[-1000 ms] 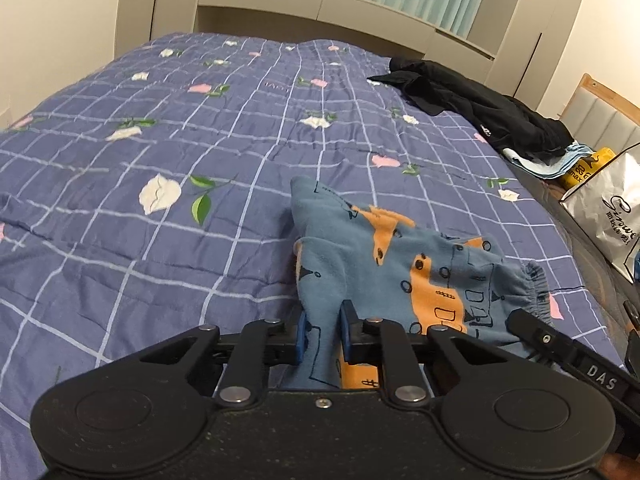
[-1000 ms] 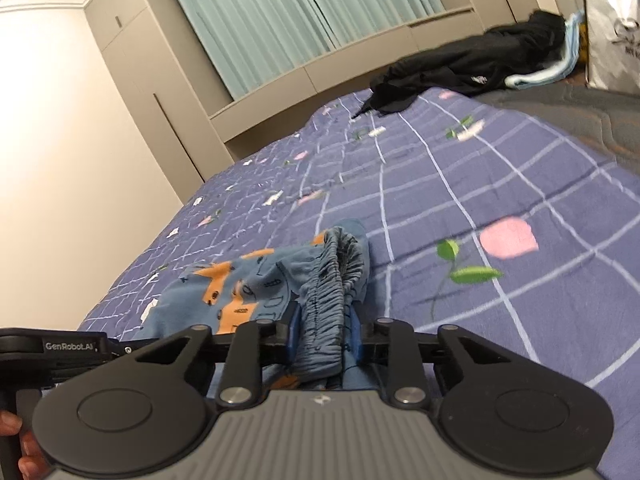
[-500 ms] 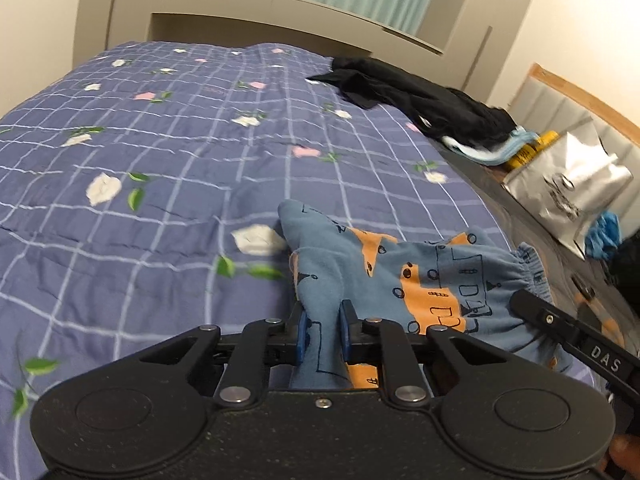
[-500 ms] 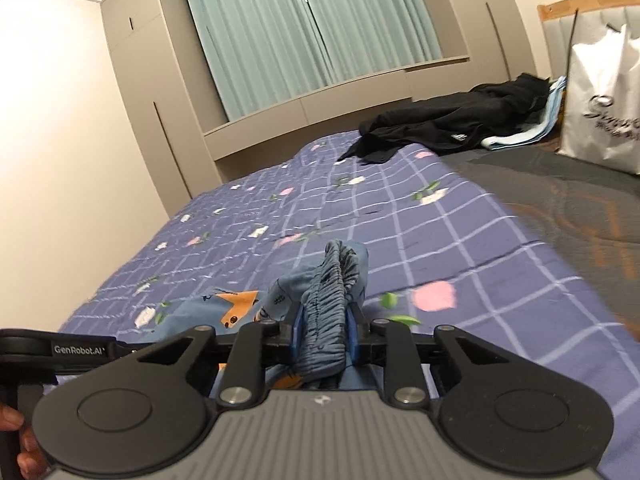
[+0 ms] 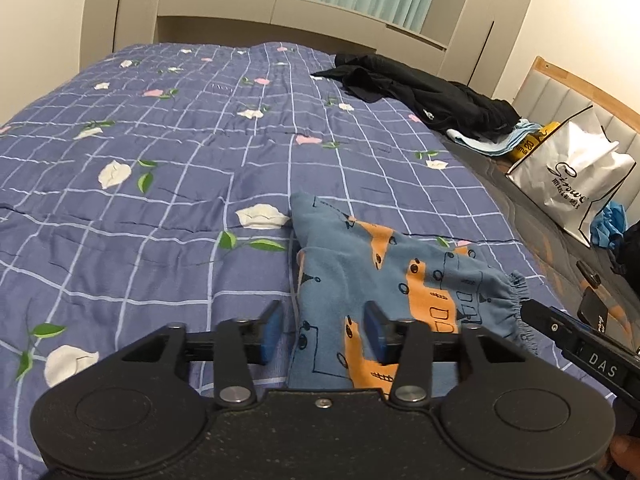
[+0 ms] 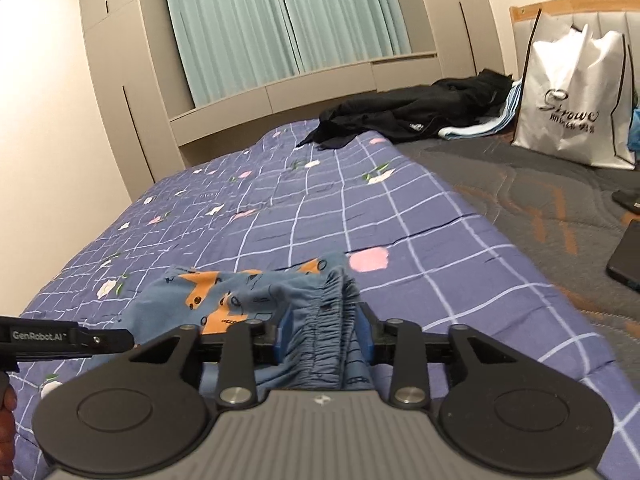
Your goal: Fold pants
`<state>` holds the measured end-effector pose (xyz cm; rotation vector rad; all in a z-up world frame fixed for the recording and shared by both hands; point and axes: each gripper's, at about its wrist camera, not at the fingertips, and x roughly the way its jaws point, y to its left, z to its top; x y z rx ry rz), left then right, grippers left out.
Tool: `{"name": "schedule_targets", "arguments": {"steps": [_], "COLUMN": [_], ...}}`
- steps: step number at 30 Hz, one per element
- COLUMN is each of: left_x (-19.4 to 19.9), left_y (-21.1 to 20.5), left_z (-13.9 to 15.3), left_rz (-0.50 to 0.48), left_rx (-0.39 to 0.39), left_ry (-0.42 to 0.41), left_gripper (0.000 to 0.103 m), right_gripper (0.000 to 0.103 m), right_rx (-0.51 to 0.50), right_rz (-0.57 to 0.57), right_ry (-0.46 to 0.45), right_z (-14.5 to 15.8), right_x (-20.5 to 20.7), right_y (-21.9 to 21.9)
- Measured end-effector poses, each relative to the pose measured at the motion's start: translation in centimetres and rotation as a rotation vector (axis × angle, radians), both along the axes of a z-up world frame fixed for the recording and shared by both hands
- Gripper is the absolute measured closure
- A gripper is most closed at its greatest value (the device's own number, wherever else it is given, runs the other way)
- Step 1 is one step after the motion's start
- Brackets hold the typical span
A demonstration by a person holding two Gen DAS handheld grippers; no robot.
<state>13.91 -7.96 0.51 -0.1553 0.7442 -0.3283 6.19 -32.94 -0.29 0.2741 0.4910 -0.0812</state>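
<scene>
Small blue pants with orange print (image 5: 360,264) lie bunched on the purple checked quilt (image 5: 160,200). In the left wrist view my left gripper (image 5: 323,332) straddles a folded edge of the cloth. Its jaws are opening, and a gap shows beside the left pad (image 5: 272,332). In the right wrist view the pants (image 6: 240,300) end in a gathered elastic waistband (image 6: 320,344), which sits slack between the pads of my right gripper (image 6: 324,332). Those jaws are opening too. Each tool's black side shows at the edge of the other's view.
A heap of black clothes (image 5: 420,92) lies at the far right of the bed, over light blue cloth. A white shopping bag (image 6: 572,96) stands against the headboard. A dark flat device (image 6: 626,260) rests on the grey mattress (image 6: 520,200) to the right.
Both grippers were clamped on the pants before. Now both pairs of jaws stand wider and the cloth sits loose between them. Both hands have shifted across the bed with the pants.
</scene>
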Motion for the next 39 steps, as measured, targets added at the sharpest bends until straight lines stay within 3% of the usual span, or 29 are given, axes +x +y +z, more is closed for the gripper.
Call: {"name": "schedule_targets", "arguments": {"steps": [9,14,26,39], "left_x": [-3.6,-6.4,-13.4,-14.8], "left_y": [0.9,2.1,3.9,4.2], "left_z": [1.8,2.5,1.1,0.5], "left_rz": [0.011,0.019,0.022,0.018], "left_rx": [0.023,0.029,0.098,0.094], "left_ry": [-0.090,-0.141,-0.189,-0.181], "left_gripper": [0.010,0.001,0.001,0.001], "right_gripper": [0.021,0.002,0.000,0.000], "right_rx": [-0.078,-0.083,-0.098,-0.132], "right_rz": [0.018,0.027,0.045,0.055], "right_ry": [-0.054,-0.089,-0.111,-0.109], "right_z": [2.1,3.1,3.9,3.8], "right_x": [-3.3,-5.6,-12.0,-13.9], "right_y": [1.6,2.2,4.3,5.4]}}
